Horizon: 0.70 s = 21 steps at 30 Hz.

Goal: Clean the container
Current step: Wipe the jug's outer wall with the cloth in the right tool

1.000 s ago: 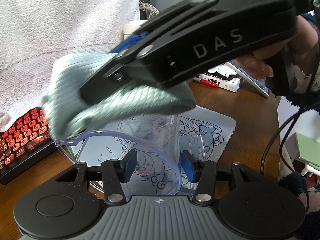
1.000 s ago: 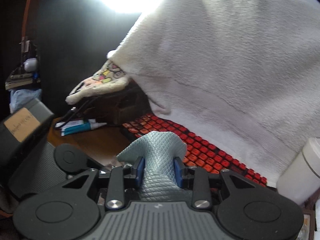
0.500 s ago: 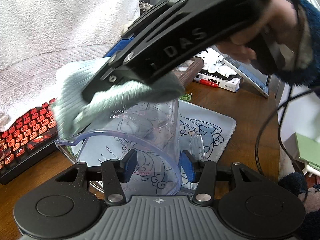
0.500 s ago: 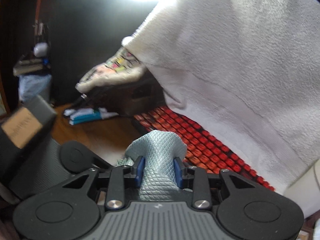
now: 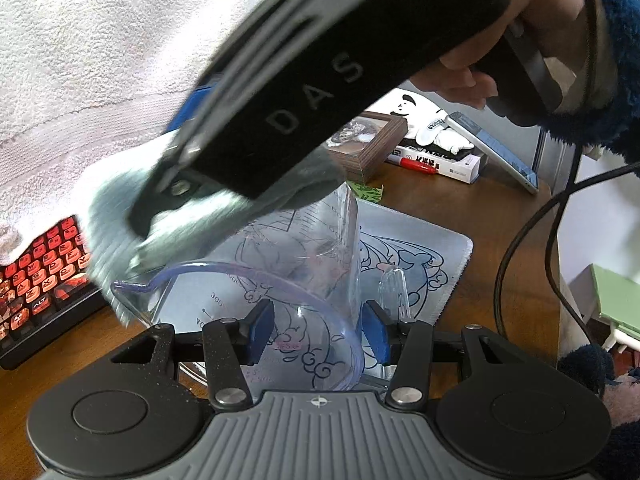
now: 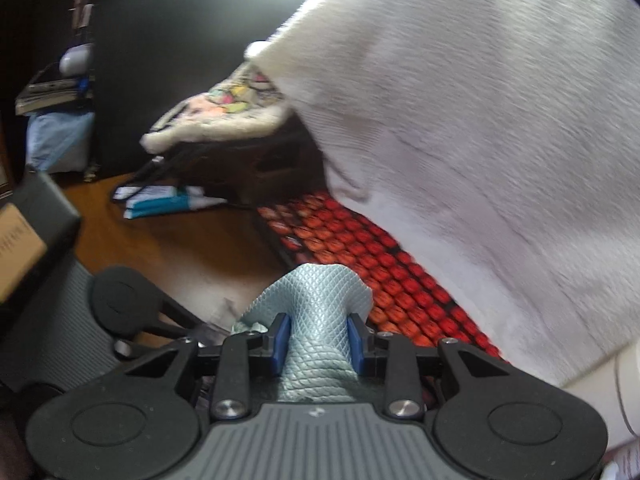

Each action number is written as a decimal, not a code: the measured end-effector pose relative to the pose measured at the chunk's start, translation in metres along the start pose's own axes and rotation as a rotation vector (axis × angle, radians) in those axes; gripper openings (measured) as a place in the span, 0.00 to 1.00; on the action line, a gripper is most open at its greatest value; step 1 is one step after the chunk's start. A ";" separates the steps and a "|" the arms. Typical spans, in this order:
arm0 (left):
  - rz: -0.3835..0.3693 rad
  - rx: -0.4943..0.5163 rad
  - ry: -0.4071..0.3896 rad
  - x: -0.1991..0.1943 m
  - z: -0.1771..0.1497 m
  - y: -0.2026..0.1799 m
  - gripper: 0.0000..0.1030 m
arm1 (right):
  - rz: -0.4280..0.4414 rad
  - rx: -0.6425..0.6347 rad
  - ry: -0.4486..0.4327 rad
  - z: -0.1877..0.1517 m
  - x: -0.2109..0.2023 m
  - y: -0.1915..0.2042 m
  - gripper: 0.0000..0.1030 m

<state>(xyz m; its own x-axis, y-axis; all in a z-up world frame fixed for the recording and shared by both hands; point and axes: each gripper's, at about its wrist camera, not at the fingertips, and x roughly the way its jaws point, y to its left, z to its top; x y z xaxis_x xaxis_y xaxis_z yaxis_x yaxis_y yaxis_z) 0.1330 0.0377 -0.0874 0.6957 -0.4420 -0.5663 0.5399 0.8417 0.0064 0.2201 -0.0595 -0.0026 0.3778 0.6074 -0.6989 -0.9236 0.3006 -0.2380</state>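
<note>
A clear plastic measuring container (image 5: 280,272) with printed scale marks sits between the blue pads of my left gripper (image 5: 316,334), which is shut on its near wall. My right gripper (image 6: 318,340) is shut on a grey-green cleaning cloth (image 6: 316,320). In the left wrist view the right gripper body (image 5: 320,92) reaches in from the upper right and presses the cloth (image 5: 116,232) down onto the container's far left rim. The cloth's contact inside the container is partly hidden.
A red-lit keyboard (image 5: 36,284) lies at the left under a white towel (image 5: 100,60). A printed mat (image 5: 424,264) lies under the container on the wooden desk (image 5: 500,208). A framed picture (image 5: 368,140), a box and a red marker (image 5: 418,165) stand behind. A black cable (image 5: 520,240) hangs at the right.
My right gripper has tilted steeper and moved down and left with the cloth, which now sits lower on the container's rim. The left gripper and the container have stayed put.
</note>
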 end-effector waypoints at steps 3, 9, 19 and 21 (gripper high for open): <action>-0.001 -0.002 0.000 0.001 0.000 0.000 0.47 | 0.019 -0.029 0.010 0.009 0.003 0.008 0.29; -0.001 0.000 0.000 0.003 0.000 -0.001 0.47 | 0.005 -0.029 0.042 0.005 0.006 0.001 0.28; -0.001 -0.001 0.000 0.000 -0.001 0.001 0.47 | -0.079 0.002 0.058 -0.014 0.005 -0.028 0.28; -0.001 0.000 0.000 0.000 -0.001 0.001 0.47 | -0.084 -0.020 0.058 -0.012 0.007 -0.022 0.28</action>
<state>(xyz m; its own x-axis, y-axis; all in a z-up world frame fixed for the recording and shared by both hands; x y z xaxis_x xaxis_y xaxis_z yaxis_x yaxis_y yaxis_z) 0.1326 0.0388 -0.0881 0.6952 -0.4427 -0.5663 0.5405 0.8413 0.0058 0.2418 -0.0708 -0.0102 0.4503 0.5372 -0.7133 -0.8900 0.3341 -0.3102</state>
